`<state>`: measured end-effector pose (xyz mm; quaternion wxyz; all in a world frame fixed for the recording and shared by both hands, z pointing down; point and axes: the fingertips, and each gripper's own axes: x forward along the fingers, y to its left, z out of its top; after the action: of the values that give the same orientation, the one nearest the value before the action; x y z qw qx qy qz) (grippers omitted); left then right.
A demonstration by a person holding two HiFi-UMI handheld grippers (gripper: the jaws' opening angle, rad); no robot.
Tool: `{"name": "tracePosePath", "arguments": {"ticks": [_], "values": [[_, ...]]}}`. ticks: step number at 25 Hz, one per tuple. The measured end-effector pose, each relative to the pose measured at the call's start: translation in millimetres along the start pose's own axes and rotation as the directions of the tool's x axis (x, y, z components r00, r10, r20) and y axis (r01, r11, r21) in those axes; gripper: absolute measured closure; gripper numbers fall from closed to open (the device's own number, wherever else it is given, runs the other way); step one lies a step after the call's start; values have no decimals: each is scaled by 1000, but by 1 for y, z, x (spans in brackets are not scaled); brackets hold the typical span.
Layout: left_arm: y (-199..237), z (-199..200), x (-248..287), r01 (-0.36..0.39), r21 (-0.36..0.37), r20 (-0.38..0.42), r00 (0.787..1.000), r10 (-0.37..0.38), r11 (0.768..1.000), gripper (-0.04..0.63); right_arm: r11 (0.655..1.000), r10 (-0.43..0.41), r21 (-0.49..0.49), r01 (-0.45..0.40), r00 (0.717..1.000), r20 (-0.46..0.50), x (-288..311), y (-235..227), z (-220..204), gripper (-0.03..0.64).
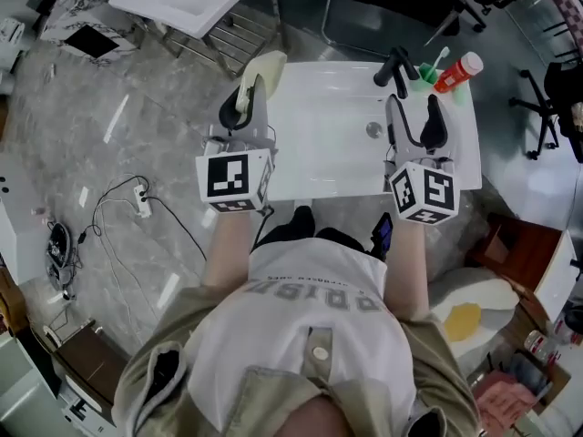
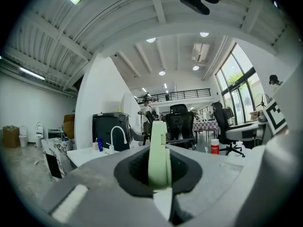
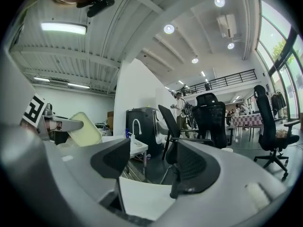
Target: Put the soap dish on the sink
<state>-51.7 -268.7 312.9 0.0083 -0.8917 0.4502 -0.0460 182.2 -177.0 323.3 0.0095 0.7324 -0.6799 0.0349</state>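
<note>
The soap dish (image 1: 262,67) is a smooth, pale yellow-green rounded rectangle with a raised rim. It is pinched on edge between the dark ribbed pads of the left gripper (image 1: 247,96), whose jaws are closed tight on its thin wall. Its long axis runs straight ahead of that gripper, out past the tips and over the left rim of the glossy white sink (image 1: 321,157), with its broad face towards the right gripper (image 1: 414,116), whose jaws stand apart with nothing between them.
</note>
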Motion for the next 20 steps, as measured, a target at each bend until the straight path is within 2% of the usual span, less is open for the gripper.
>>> {"name": "tracePosePath", "arguments": {"ticks": [7,14,17,20], "values": [[-9,-25,18,37,-18,-49,998,-38,999,575,1000,5,13,-4,999,-41,14,-5,-21,321],[-20,-36,30,42,-70,-82,995,-48,997,576,998,64,34,-62,996,-60,36,-2,-27,321],[-29,-39,33,52,-110,-92,994,-62,993,576,994,99,44,-96,993,-64,50,0,-27,321],[-36,-44,36,61,-187,-91,993,-79,980,576,989,144,46,-142,988,-62,62,5,-25,321]]}}
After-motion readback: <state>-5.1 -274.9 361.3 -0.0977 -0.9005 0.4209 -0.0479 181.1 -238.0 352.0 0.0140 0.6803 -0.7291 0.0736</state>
